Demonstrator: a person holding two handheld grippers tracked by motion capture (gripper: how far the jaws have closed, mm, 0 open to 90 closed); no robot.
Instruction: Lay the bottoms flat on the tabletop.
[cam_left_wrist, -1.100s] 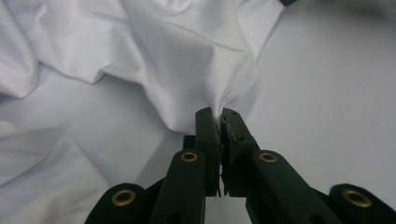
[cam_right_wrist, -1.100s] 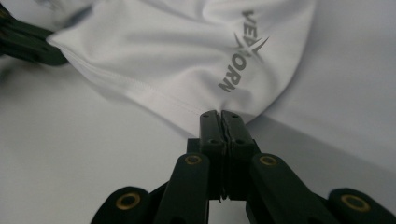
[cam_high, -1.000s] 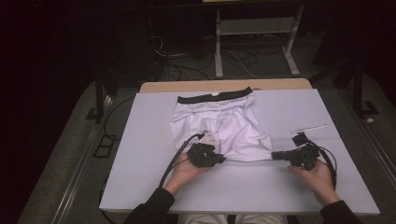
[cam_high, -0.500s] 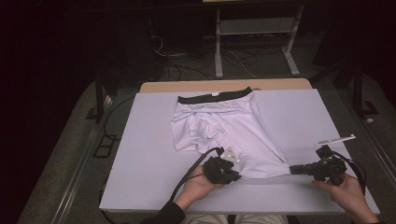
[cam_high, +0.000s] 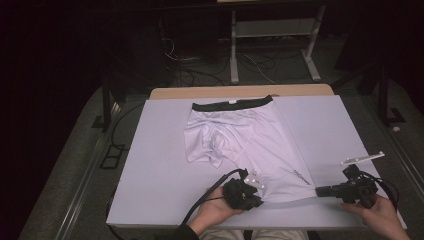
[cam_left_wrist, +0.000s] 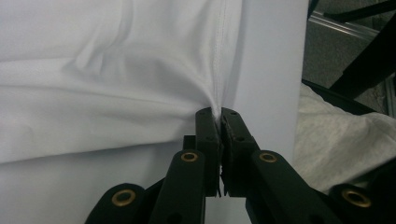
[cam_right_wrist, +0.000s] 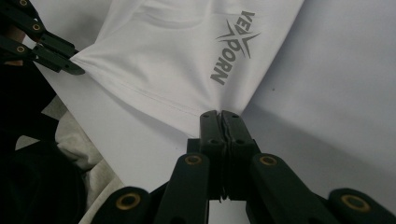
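This looks like a lab or test room, dim around one lit table with a white cover. Behind the table, loose cables sprawl over a grey floor beside a metal stand.

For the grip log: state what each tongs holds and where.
Both hold the white shorts by one leg's hem: left tongs pinch its seamed corner, right tongs the opposite corner.

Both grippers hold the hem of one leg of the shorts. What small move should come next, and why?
Probably lower the hem flat onto the table and let go. The left gripper and right gripper pinch the near leg of the shorts, already stretched toward the front edge; the other leg remains bunched.
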